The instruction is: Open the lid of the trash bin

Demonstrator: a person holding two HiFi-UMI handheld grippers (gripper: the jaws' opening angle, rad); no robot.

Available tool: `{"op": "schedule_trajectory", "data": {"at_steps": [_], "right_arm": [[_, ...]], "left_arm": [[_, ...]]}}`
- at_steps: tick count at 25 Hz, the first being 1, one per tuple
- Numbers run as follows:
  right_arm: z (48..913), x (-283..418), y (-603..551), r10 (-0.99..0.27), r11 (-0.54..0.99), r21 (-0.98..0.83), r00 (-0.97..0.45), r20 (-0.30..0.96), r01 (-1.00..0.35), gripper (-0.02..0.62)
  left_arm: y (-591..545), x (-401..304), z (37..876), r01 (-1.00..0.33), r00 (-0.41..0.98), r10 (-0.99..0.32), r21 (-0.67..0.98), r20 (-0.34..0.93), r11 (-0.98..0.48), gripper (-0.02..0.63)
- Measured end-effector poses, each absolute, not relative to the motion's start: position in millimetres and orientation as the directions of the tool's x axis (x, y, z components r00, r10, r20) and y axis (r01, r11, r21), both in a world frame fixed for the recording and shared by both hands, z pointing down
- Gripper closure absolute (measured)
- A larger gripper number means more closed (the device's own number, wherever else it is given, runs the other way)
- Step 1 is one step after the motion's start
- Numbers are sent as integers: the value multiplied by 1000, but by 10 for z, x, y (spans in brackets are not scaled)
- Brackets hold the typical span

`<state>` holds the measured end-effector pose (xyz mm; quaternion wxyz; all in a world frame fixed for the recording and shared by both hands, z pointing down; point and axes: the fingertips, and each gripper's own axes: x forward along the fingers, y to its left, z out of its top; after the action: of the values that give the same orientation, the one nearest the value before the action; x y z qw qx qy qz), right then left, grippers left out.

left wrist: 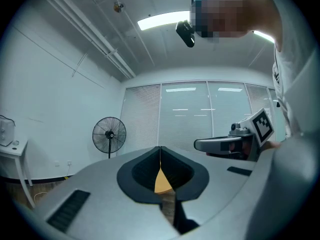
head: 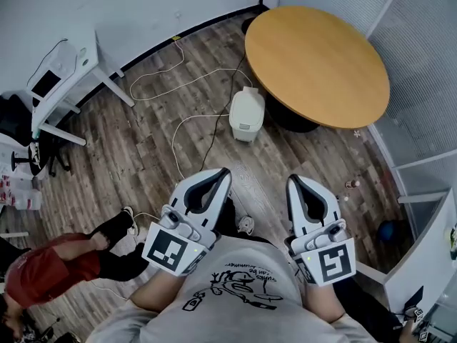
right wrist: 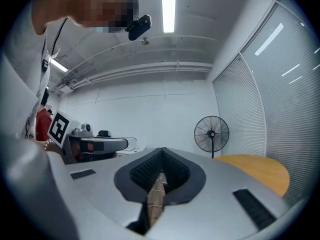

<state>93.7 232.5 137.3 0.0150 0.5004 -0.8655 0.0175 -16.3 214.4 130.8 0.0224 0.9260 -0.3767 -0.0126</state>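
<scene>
The white trash bin point(head: 246, 113) stands on the wood floor by the round table, its lid down. Both grippers are held close to my body, well short of the bin and above the floor. My left gripper point(head: 226, 171) is shut with nothing between its jaws; in its own view the tips point(left wrist: 160, 148) meet and a sliver of the table shows through. My right gripper point(head: 291, 180) is likewise shut and empty, tips point(right wrist: 161, 151) touching. Neither gripper view shows the bin.
A round wooden table point(head: 318, 56) stands right of the bin. White cable point(head: 187, 83) loops across the floor behind it. A white desk point(head: 64, 70) is at far left, a person in red point(head: 50, 270) at bottom left. A pedestal fan point(left wrist: 109, 134) stands by the wall.
</scene>
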Motion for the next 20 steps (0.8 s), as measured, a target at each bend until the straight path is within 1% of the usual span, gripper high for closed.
{"op": "schedule_trajectory", "data": {"at_steps": [8, 20], "right_arm": [[1384, 881, 1750, -865, 500, -12, -500, 41, -866, 589], [1354, 481, 450, -866, 496, -22, -497, 58, -868, 588]], "left_arm": [[1578, -165, 1337, -686, 726, -688, 59, -14, -725, 586], [339, -519, 1282, -672, 739, -674, 64, -16, -738, 586]]}}
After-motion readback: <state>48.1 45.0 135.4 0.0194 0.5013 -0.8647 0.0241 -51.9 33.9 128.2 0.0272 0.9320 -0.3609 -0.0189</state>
